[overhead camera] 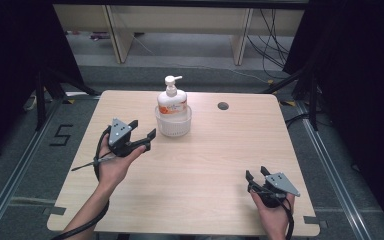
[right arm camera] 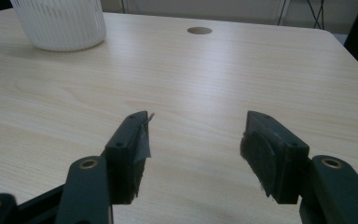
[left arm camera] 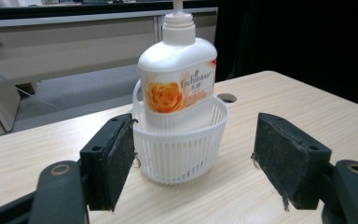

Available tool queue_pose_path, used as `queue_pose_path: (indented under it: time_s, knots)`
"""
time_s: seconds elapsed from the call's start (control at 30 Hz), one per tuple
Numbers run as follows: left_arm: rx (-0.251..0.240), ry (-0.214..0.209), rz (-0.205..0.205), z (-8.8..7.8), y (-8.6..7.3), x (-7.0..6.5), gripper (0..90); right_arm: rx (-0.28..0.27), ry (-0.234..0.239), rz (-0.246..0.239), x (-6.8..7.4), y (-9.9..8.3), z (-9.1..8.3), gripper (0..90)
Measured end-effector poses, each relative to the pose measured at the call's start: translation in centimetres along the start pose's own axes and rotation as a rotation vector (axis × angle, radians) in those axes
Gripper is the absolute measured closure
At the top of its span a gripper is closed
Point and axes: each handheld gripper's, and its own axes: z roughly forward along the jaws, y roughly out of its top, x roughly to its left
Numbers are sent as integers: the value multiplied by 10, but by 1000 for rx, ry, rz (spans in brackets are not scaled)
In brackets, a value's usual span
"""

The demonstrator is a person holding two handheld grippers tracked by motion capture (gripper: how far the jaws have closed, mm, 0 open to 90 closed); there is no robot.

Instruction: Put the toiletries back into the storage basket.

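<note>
Pump bottle [left arm camera: 177, 74] of lotion or soap stands upright inside a white slotted plastic basket [left arm camera: 179, 149], toward the far middle of the worktop [overhead camera: 205, 165]. The left gripper [overhead camera: 141, 136] hovers just beside the basket on its near-left side, jaws apart and pointed at it; in the left gripper view one pad [left arm camera: 121, 163] sits very close to the basket wall, and I cannot tell whether it touches.

Risks, as I judge them: the basket looks light and thin-walled, so a squeeze on it could flex or skid it across the smooth wood. The bottle is tall and leans loosely in the basket, so a nudge or a tilted lift might tip it out. Closing on the basket rim alone may leave the bottle behind.

The right gripper [overhead camera: 256, 174] rests low at the near-right corner, jaws open and empty, well apart from the basket.

The label shows an orange rose and the word "Enchanteur"; smaller print beneath is unreadable. A "5" [overhead camera: 61, 135] is marked on the floor left of the worktop.
</note>
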Motion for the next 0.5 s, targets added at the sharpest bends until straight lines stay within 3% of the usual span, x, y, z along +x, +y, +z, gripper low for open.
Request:
queue_pose_path:
  time_s: [0.07, 0.27, 0.47, 0.5]
  knots:
    - [6, 0, 0, -4, -6, 1, 282, -19, -16, -28, -1, 0, 1, 413]
    - [24, 11, 6, -17, -24, 5, 284, -4, 3, 5, 1, 0, 0, 413]
    - [38, 16, 3, -28, -47, 9, 287, 3, -1, -2, 0, 0, 0, 412]
    - [40, 18, 1, -30, -51, 10, 287, 8, -8, 14, 2, 0, -1, 412]
